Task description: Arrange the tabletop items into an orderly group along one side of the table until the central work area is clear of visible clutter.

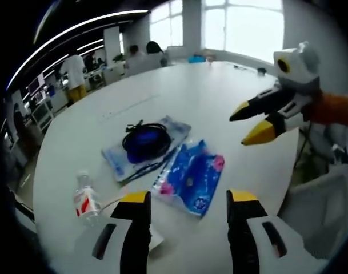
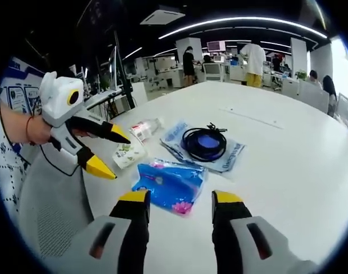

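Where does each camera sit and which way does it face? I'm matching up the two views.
Left gripper view: rides the left gripper, facing the blue packet and cable; right gripper enters.
Right gripper view: rides the right gripper, facing the same packet; left gripper and a hand enter.
Shared: packet, cable, bottle, white table.

- The left gripper view looks from above the near table (image 1: 219, 103) edge, facing far across it toward windows.
- The right gripper view faces the opposite way, toward office desks.
- Both share the blue packet (image 1: 191, 177) (image 2: 171, 184) and coiled cable (image 1: 146, 140) (image 2: 204, 142), lying near each camera.
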A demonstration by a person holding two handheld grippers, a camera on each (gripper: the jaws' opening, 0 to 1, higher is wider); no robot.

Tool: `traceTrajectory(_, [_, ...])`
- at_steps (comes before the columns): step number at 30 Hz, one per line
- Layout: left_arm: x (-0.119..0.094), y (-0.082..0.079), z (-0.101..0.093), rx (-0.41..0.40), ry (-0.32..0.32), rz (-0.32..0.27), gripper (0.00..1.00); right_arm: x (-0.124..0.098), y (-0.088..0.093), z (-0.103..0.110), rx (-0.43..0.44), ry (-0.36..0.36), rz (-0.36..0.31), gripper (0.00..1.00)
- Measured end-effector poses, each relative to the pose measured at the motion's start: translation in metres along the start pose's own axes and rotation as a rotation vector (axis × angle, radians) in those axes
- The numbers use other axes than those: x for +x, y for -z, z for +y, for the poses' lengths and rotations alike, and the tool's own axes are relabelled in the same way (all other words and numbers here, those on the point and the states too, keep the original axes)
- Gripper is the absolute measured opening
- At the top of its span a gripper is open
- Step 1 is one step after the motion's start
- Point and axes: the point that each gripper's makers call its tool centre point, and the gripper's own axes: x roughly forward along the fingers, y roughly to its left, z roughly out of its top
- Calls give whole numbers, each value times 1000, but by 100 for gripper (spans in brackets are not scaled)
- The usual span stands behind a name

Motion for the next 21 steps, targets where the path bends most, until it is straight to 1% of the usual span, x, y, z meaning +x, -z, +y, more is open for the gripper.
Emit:
traceTrajectory(5, [3,2,-2,-5,-1,6,49,4,2,-1,-6,2,11,40])
traceTrajectory(6, [4,4,-1,-6,-8,16,49,5,3,-1,-5,3,12,40])
traceTrajectory(8, [5,5,0,-12,-12,18,48,6,3,-2,-6,7,16,39])
traceTrajectory(10, [6,8,1,-16,-24,37,45,7,4,-3,-6,10,18,37])
traceTrajectory(15, [8,8,2,-40,-37,29,44,13,5,-5,-2,12,25,36])
traceTrajectory(17, [10,11,2,-43,-43,42,43,15,5,-5,-8,13,31,36])
traceTrajectory(20, [12,11,4,-51,-56,44,41,18,6,-6,-7,10,33,36])
traceTrajectory(21, [13,13,5,-52,-61,55,40,19,6,-6,-8,10,36,35])
